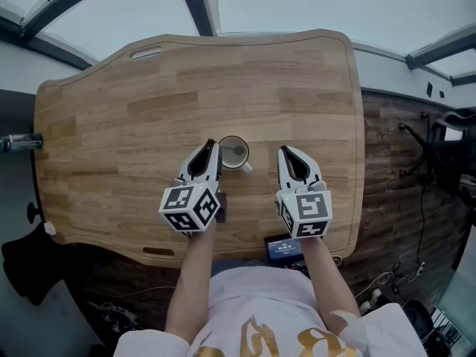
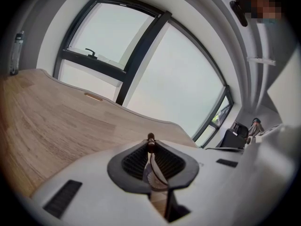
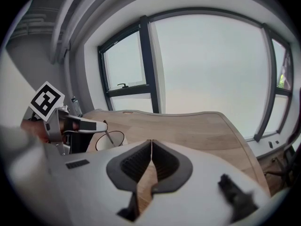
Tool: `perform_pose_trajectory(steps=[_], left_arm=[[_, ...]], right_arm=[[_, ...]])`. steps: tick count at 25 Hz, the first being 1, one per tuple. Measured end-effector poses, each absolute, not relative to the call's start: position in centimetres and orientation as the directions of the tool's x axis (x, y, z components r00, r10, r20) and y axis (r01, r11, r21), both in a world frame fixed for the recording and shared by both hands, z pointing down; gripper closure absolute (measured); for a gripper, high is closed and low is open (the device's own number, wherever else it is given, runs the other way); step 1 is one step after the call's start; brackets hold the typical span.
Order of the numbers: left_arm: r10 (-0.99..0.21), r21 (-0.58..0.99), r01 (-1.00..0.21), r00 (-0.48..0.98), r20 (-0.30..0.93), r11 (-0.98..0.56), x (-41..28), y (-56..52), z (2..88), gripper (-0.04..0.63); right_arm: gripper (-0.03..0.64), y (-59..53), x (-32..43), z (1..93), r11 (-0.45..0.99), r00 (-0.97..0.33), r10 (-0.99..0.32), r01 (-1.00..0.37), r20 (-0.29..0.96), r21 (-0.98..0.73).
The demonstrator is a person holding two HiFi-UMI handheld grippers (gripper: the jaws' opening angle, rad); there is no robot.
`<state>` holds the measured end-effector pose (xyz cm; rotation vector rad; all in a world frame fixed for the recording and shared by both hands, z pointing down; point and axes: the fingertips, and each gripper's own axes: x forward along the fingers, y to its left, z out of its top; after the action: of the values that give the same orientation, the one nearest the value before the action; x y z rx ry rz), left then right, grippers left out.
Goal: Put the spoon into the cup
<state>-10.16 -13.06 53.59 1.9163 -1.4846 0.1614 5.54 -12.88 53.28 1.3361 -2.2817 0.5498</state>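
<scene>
The left tongs (image 1: 210,151) pinch the spoon (image 1: 236,152) by its handle. The spoon slants right and down into the cup (image 1: 246,149), which stands just right of them on the counter (image 1: 134,110). The right tongs (image 1: 291,158), pressed together and empty, sit farther right, so letting go likely falls to the left.

White cup (image 1: 227,146), brown-rimmed; pale wood-grain table (image 1: 111,125).
</scene>
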Motion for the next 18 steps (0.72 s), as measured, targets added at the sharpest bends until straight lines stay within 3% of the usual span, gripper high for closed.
perform_pose_trajectory(steps=[18], left_arm=[[-0.8, 0.473, -0.874, 0.36, 0.479, -0.111, -9.92, -12.81, 53.75, 0.543]], right_arm=[[0.584, -12.45, 5.34, 53.09, 0.439, -0.427, -0.716, -0.89, 0.553, -0.119]])
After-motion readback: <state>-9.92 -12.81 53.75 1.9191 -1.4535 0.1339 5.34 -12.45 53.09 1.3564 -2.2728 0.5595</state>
